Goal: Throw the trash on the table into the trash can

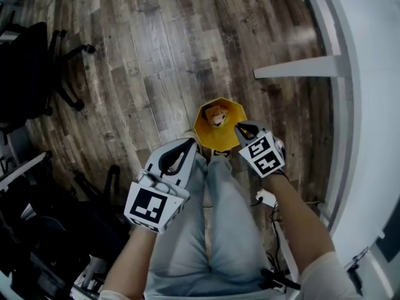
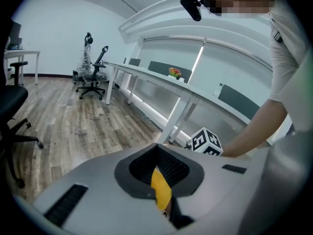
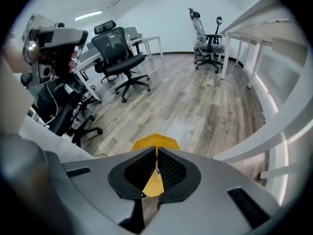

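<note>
1. As I judge it, the drop is done. The trash [image 1: 215, 116] lies crumpled inside the yellow trash can [image 1: 234, 112], which stands on the wooden floor [image 1: 156, 55] by the person's feet. The step now is to get clear of the can and go back for more.
2. The right claw [image 1: 239, 127] hangs over the can's right rim, pressed together with nothing in it. In its own view the tips [image 3: 156, 151] meet, and the yellow behind them is only the can [image 3: 154, 142].
3. The left claw [image 1: 192, 142] sits at the can's left side. Its jaws [image 2: 157, 154] are closed to a slit with a yellow sliver in it. I take that for the can beyond, not a held thing, but it is worth checking.
4. Lift both claws straight up, away from the rim, so neither tips the light can.
5. Turn toward the white table [image 1: 369, 105]. No trash on it shows here, so look first.
6. Spread a claw before reaching down.
</note>
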Available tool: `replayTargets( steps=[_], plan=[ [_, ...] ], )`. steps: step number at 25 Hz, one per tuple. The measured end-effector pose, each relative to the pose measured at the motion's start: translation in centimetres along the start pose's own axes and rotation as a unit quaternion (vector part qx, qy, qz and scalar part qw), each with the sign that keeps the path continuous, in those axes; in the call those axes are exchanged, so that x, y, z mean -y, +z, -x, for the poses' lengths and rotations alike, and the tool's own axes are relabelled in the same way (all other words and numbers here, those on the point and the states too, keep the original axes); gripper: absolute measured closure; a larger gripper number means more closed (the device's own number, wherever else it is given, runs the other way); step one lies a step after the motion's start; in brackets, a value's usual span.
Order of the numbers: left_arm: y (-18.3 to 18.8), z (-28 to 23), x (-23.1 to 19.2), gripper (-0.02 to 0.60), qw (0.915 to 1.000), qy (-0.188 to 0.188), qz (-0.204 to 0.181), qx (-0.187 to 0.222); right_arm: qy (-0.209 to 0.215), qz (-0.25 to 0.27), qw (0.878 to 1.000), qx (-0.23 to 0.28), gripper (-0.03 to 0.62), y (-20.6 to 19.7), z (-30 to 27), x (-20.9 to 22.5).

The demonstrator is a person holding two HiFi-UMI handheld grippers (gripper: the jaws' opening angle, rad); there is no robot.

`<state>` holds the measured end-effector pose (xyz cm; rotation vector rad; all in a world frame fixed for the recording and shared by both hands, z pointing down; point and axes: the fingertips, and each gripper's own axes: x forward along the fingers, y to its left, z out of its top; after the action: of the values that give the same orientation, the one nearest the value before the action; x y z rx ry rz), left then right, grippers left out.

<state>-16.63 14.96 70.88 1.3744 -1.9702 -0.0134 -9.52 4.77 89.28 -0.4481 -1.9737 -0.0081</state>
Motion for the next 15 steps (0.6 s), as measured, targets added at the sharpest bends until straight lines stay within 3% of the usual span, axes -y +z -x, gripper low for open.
replayTargets(
  steps=[5,15],
  plan=[
    [3.8,3.6,2.7,0.58,0.9998,0.017,0.011,0.002,0.014,-0.013,0.999,0.045,0.56,5.0,7.3,-2.2],
    [11.0,9.8,7.9,0.58,0.9991,0.015,-0.01,0.039,-0.001,-0.04,0.986,0.164,0.562,13.8,22.3,-4.5]
  ],
)
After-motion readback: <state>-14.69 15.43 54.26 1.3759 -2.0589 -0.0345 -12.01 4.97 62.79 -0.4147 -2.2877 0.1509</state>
